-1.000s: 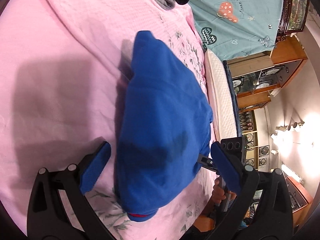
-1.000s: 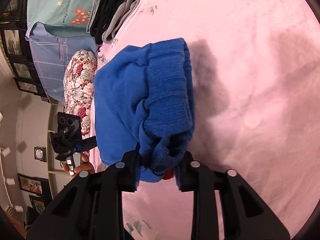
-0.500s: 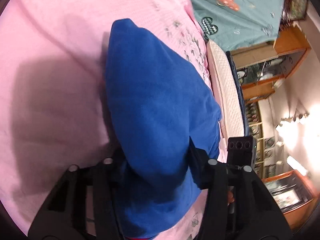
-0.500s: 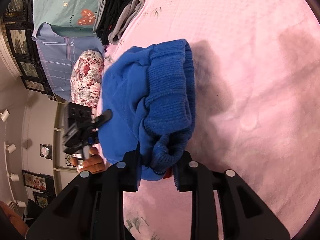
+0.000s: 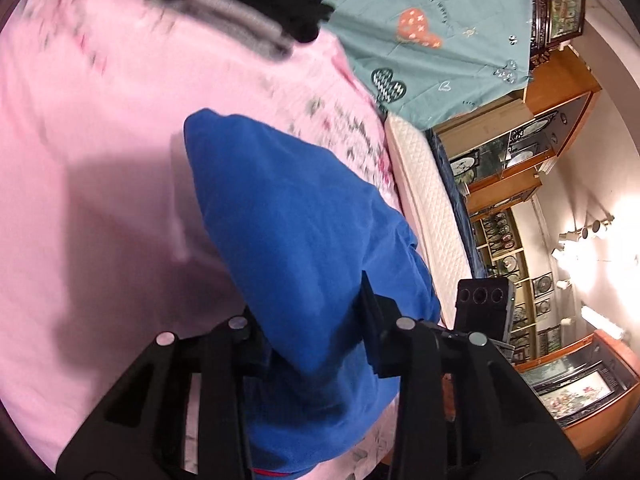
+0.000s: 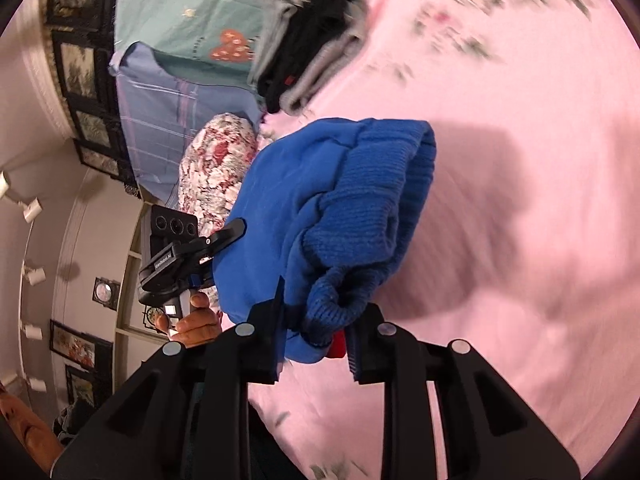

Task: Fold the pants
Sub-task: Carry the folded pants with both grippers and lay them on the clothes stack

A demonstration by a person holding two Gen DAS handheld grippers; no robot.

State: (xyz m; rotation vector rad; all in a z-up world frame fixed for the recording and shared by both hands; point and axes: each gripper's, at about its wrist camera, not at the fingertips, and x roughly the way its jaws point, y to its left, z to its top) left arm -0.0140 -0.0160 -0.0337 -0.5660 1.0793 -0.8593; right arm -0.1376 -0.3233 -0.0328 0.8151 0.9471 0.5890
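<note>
**Blue pants bundle pinched at both ends over the pink bed**

So, going left to right in the left wrist view: pink bedspread (image 5: 80, 184) fills the left side, blurred in places w/ a grey shadow on it. Our left gripper (image 5: 312, 344) is clamped on the near end of the blue pants (image 5: 296, 232), fabric bunched tight btwn its black fingers (image 5: 376, 332). The folded bundle's long axis runs away from us, up and left, far corner pointing toward the stack of grey and black clothes (image 5: 248, 12) at the top. Right of the pants we see the white mattress edge (image 5: 428, 216), then wooden cabinets (image 5: 520, 152).

In the right wrist view, the other gripper unit and the hand (image 6: 196, 320) holding it sit at left, at the bundle's edge. Mid-frame, our right gripper (image 6: 316, 340) is closed on the ribbed waistband (image 6: 372, 208) end; a red bit shows just beside one finger. Here the bundle again stretches away from the fingers, upward. We can't tell whether it's touching the bed or hanging just above it.
</note>
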